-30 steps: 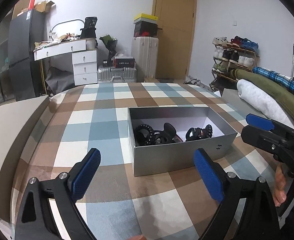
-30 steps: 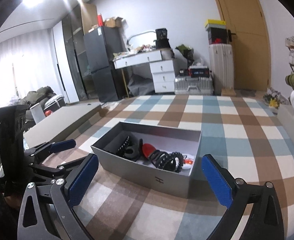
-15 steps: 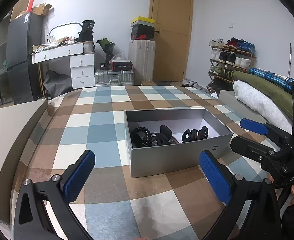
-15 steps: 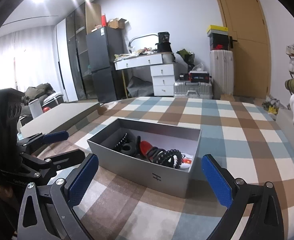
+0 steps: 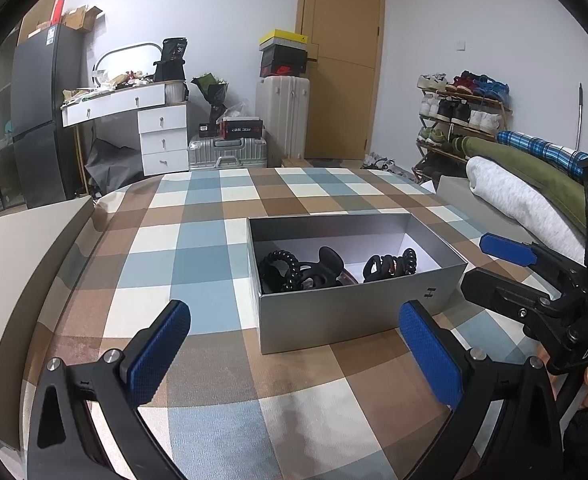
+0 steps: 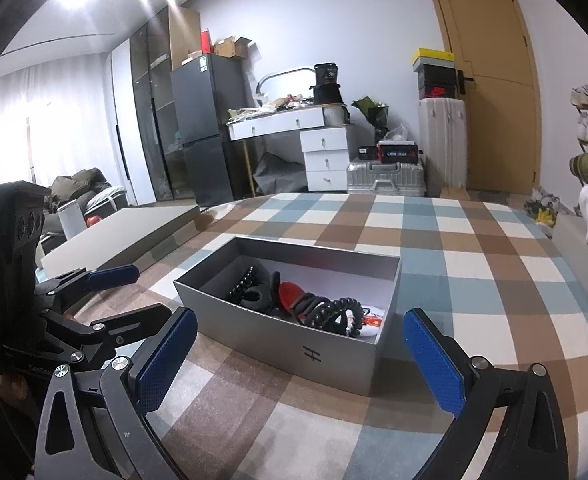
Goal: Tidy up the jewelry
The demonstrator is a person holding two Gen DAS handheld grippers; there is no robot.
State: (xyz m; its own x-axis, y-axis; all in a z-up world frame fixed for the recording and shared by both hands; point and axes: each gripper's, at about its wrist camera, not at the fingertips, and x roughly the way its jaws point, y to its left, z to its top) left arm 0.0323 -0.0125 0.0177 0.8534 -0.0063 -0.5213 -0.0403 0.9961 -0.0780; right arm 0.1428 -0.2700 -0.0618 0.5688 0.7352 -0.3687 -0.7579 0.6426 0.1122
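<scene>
A blue, brown and white checked cloth (image 5: 198, 248) covers the broad surface; whether a bed or a worktop lies under it cannot be told. On it, right of centre, stands an open grey rectangular cardboard box (image 5: 346, 312) with the jewelry-like pieces inside: a black beaded coil band (image 5: 280, 268) at the left, a black plastic claw clip (image 5: 326, 266) beside it, a black spiral hair tie (image 5: 390, 266) towards the right, and a red oval piece (image 6: 292, 296) between them. The left claw (image 5: 294, 352) hangs near the box's close wall, spread wide and empty; the right claw (image 6: 300, 360) is likewise wide open, holding nothing, at the near right corner.

The step in hand looks like reaching in for one piece. Best to come down from above the rim, choose the spiral tie, which lies freest, and close across its body rather than snagging a neighbour.

The box's near wall hides the floor beneath the pieces, and a small white-and-red item (image 6: 370, 322) in the right corner is too small to identify.
</scene>
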